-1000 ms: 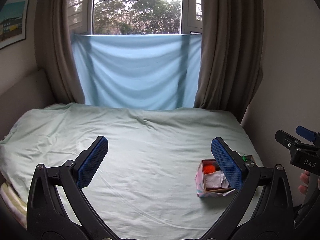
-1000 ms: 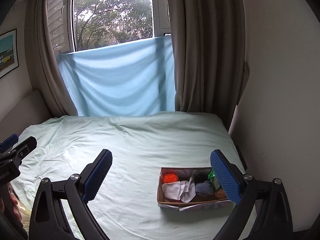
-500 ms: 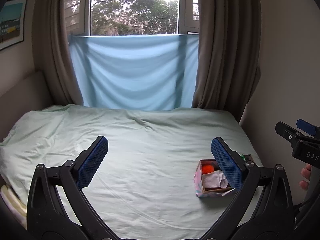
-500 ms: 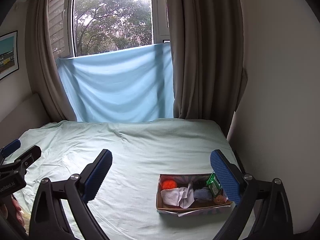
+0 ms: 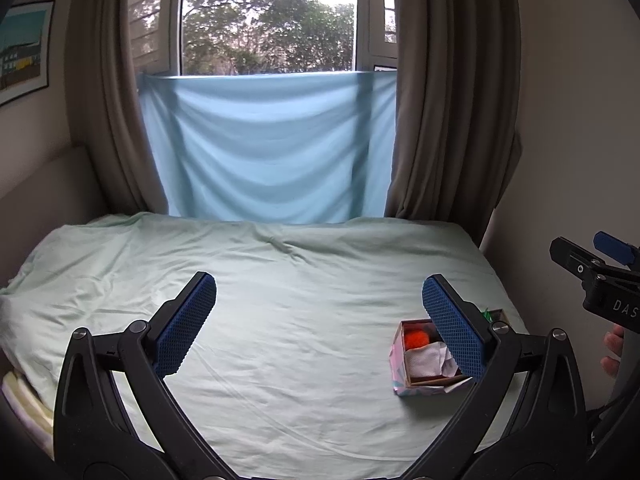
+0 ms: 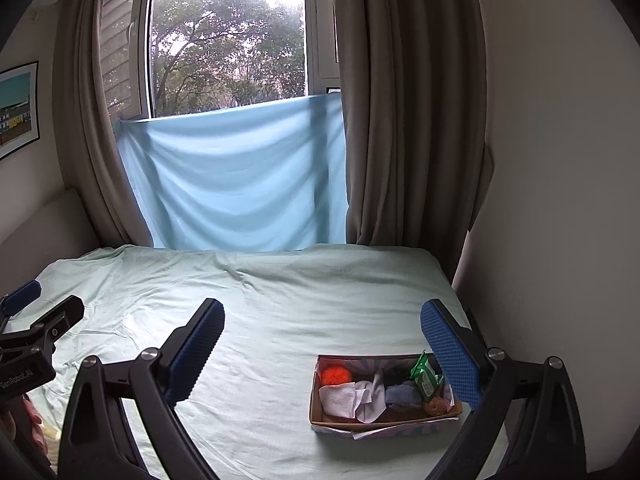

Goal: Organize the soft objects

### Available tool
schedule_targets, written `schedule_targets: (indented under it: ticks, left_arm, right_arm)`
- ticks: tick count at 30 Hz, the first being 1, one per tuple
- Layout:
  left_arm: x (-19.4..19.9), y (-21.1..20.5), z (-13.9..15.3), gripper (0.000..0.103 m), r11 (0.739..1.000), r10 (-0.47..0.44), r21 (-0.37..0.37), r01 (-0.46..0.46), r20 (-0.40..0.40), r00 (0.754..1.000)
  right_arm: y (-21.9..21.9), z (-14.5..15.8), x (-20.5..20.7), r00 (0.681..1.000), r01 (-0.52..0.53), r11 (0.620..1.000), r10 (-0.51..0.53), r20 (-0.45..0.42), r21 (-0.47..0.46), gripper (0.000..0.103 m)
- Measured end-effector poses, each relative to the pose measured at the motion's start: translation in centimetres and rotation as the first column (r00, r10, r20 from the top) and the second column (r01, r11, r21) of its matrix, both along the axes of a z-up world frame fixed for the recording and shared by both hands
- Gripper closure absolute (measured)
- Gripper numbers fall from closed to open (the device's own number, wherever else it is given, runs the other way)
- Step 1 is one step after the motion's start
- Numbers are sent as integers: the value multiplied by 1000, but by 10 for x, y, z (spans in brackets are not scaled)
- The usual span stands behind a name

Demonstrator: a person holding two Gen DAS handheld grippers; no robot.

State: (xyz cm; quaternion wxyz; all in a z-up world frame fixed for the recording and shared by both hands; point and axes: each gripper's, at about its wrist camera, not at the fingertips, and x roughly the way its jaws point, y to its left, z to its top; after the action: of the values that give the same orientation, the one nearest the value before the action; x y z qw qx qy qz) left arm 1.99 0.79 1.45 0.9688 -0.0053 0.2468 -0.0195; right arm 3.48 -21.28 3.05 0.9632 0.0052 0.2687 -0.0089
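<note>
- We see the box [image 6: 384, 424] of soft things on the bed [image 6: 280, 320], near its right edge.
- Inside lie an orange pom-pom [image 6: 335, 376], a white cloth [image 6: 340, 400] and a blue-grey sock [image 6: 402, 397]. We think they are light and squashy.
- We would pinch each in its fat middle.
- Our left tool [image 5: 320, 324] and right tool [image 6: 322, 344] both gape wide, holding nothing.

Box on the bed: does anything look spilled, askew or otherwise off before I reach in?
Nothing has spilled: the box sits flat on the bed sheet, its soft items inside. One small oddity: a white flap or scrap of paper pokes out under its near edge. The left gripper and right gripper are open and empty.
</note>
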Motion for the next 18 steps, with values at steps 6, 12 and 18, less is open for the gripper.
schedule_targets:
  ticks: [6, 12, 18]
  left_arm:
    - [-2, -1, 1, 0, 1000, 3, 7, -3, 8, 1000]
    - [-3, -2, 1, 0, 1000, 10, 12, -10, 10, 1000]
    - [-2, -4, 1, 0, 1000, 21, 19, -22, 16, 1000]
  right_arm:
    - [0, 0, 0, 1000, -2, 1000, 2, 2, 0, 5]
    - [1, 0, 1, 1000, -3, 1000, 3, 0, -1, 5]
    - [2, -1, 2, 1000, -4, 1000, 4, -4, -2, 5]
